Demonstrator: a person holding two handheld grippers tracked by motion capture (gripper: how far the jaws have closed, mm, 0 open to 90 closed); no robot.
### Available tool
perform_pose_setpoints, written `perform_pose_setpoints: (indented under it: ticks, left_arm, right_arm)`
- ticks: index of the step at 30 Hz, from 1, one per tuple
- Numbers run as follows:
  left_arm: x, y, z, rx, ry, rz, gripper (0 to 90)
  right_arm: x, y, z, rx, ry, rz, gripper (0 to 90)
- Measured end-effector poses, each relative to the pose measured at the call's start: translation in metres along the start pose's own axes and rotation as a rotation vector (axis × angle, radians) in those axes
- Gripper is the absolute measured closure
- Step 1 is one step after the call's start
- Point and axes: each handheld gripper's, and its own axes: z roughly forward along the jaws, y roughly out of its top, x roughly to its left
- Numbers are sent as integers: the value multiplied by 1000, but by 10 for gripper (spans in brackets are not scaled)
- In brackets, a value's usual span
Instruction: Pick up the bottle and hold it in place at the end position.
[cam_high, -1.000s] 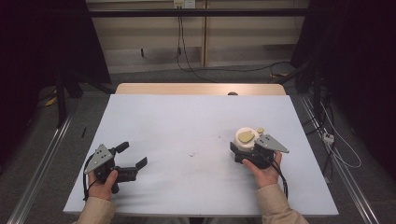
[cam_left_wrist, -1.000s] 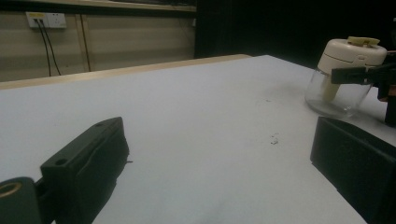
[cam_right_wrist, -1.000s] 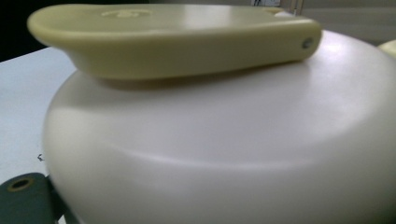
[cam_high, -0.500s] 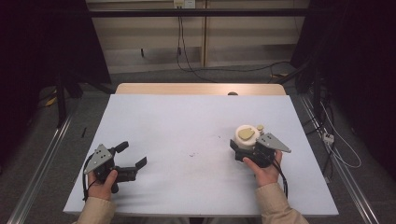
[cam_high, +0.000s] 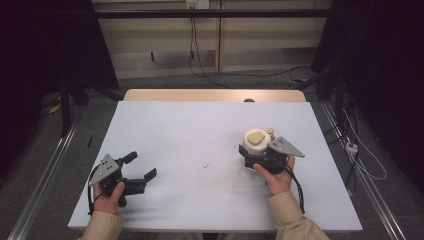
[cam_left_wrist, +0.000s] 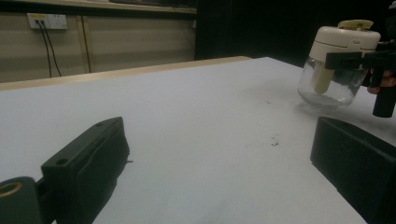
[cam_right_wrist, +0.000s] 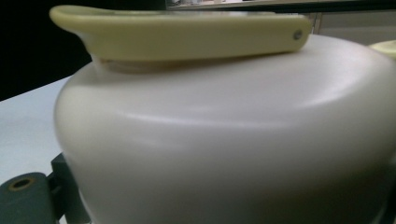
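A jar (cam_high: 256, 138) with a clear glass body, a cream lid and a pale yellow flip handle is at the table's right-middle. My right gripper (cam_high: 260, 152) is shut on it just under the lid, a hand behind it. In the left gripper view the jar (cam_left_wrist: 332, 70) appears at the far right with a black jaw across its neck. The right gripper view is very close on the cream lid (cam_right_wrist: 224, 126) and its yellow handle (cam_right_wrist: 177, 30). Near the front left corner my left gripper (cam_high: 140, 165) stands open over the white table (cam_high: 200, 125), with nothing between its fingers (cam_left_wrist: 93, 154).
A wooden strip (cam_high: 215, 95) runs along the table's far edge, with a small dark object (cam_high: 248, 100) on it. Tiny dark specks (cam_high: 205, 165) mark the tabletop's middle. Metal rails and floor cables (cam_high: 350, 147) flank the table.
The right gripper has shifted the jar slightly left and away from the person. The left gripper has stayed in place, still open.
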Motion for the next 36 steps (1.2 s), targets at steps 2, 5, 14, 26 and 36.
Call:
perform_pose_setpoints:
  ticks: [2,5,14,26,36]
  left_arm:
    - [0,0,0,-3,3,-3,35]
    - [0,0,0,1,-1,-2,35]
    - [0,0,0,-1,0,-2,35]
    - [0,0,-1,-5,0,-2,35]
    - [1,0,-2,-10,4,-6,35]
  right_arm:
    - [1,1,2,-2,8,3,70]
    - [5,4,5,-12,11,1,70]
    - [11,8,15,-15,36,9,71]
    - [19,15,29,-28,51,-15,70]
    - [28,15,43,-12,64,-29,70]
